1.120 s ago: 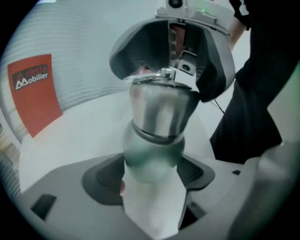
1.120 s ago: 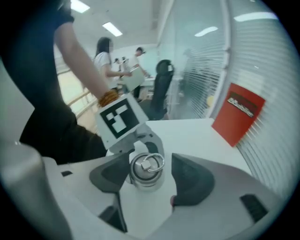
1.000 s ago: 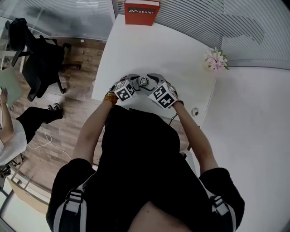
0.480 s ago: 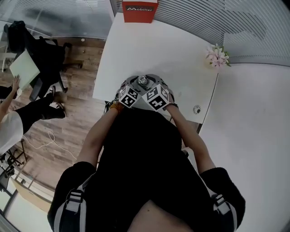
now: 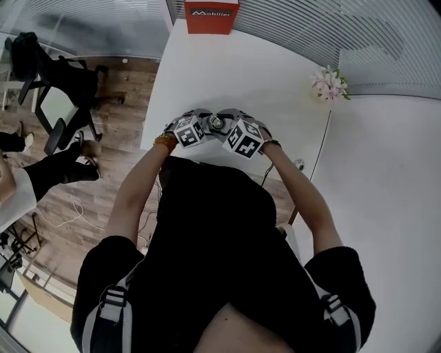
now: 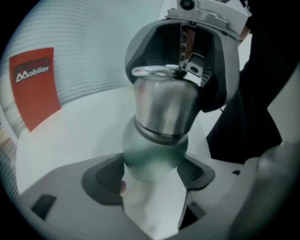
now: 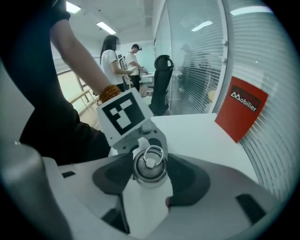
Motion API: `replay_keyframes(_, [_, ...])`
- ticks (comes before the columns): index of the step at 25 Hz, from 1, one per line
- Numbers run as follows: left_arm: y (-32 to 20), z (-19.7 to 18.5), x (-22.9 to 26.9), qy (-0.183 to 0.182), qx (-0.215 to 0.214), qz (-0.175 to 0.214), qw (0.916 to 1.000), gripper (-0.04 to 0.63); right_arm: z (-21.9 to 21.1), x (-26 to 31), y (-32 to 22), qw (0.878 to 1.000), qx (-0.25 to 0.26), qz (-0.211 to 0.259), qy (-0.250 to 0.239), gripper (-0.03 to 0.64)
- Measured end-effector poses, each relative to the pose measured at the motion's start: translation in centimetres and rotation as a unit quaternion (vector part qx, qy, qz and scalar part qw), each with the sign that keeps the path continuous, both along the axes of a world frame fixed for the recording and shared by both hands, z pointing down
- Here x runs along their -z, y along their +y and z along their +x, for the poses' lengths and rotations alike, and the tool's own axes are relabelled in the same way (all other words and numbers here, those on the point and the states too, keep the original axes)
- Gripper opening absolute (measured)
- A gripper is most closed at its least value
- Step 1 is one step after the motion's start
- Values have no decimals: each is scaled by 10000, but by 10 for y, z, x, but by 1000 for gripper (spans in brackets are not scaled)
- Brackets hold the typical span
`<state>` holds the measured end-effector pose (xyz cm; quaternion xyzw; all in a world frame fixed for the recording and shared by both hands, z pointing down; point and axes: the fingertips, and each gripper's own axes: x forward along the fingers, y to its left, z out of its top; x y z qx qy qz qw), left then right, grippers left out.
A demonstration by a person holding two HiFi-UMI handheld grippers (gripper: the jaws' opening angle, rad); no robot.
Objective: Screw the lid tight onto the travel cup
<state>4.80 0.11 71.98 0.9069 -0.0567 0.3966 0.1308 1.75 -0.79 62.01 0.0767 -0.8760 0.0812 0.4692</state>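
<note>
Since half a second ago, the left gripper (image 6: 152,174) and the right gripper (image 7: 150,177) stand a little more apart, and the lid (image 7: 150,164) shows between them from above. The left gripper is clamped on the body of the cup (image 6: 154,150), which stands upright on the table (image 5: 234,69). The right jaws have just been closing; their pads press the lid on both sides.

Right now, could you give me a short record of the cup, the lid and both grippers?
travel cup: body gripped by left gripper
lid: on the cup, ring on top
right gripper: jaws have just been closing, now on the lid
table: white, red sign at far edge
</note>
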Motion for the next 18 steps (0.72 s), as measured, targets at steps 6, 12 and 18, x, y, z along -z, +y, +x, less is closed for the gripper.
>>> replay_keyframes(6, [3,-5,-1,-430,-1686,-71,9847,357,-5,-1,6,9916,1275,154,120,230])
replay_keyframes(12, [3,-3,-5,-298,-1645,-41,9859,361,-5,-2,8,9886,1496,190,39,235])
replay_keyframes(18, [2,-4,0,-80,472,1,9989,360,-1,13,-1,9921,-792,510,-826,284])
